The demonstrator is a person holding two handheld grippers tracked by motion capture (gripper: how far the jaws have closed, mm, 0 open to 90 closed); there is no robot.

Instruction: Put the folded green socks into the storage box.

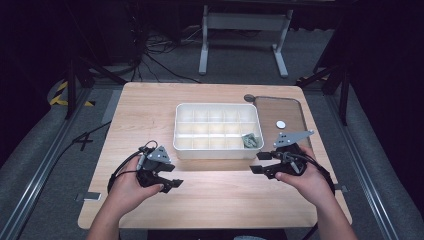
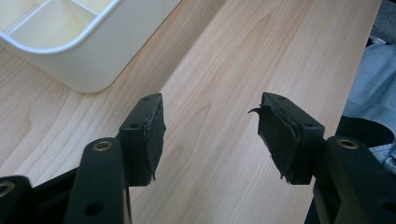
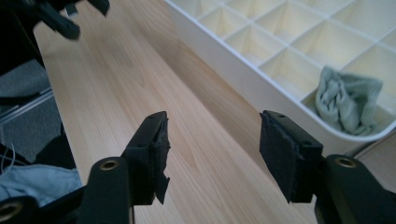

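Lower centre of the high view: left gripper (image 1: 167, 181) and right gripper (image 1: 260, 164), both with jaws wide and empty over the bare table (image 1: 150, 115). Just beyond, at centre, a white tray (image 1: 216, 149). In its lower right compartment, a crumpled grey-green cloth (image 1: 251, 140).

A white box (image 1: 218, 131) with many small square spaces sits in the middle of a wooden table (image 1: 150, 112). A little greenish cloth (image 1: 250, 140) lies in the front right corner space of the box. Just to the right of the box lies a brown tray (image 1: 292, 112) with a small white round thing (image 1: 281, 124) on it. The left gripper (image 1: 172, 176) is near the box's front left corner. The right gripper (image 1: 259, 163) is near its front right corner. Both have their jaws apart, with nothing between them.
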